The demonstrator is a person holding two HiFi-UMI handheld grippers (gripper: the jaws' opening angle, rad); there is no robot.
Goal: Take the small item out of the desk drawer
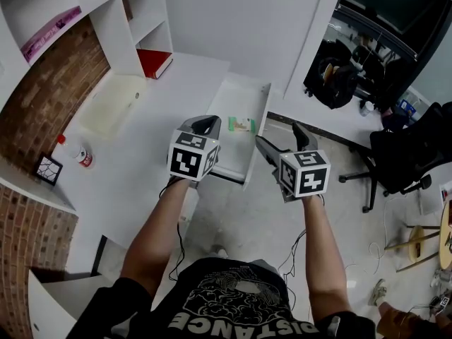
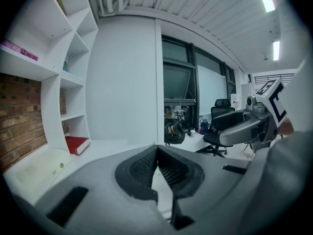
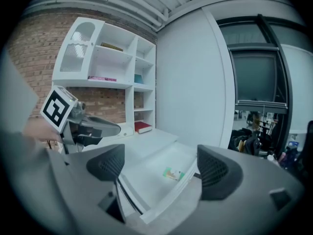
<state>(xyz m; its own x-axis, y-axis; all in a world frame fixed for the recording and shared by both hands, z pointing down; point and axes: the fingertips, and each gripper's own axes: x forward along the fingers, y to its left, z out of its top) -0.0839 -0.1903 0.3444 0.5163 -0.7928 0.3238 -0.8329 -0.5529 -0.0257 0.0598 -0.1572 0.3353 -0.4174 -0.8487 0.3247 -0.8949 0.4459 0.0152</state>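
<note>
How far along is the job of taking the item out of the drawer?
Done: the drawer stands open. In hand: the right gripper is open and empty near the drawer; the left gripper is shut and empty. Left: the item lies in the drawer, not yet grasped or lifted out.

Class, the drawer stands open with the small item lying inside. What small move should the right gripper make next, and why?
Probably lower the right gripper forward into the drawer until its jaws straddle the small item. Its jaws stand wide apart and empty, the item lies untouched ahead of them, and the left gripper is shut.
</note>
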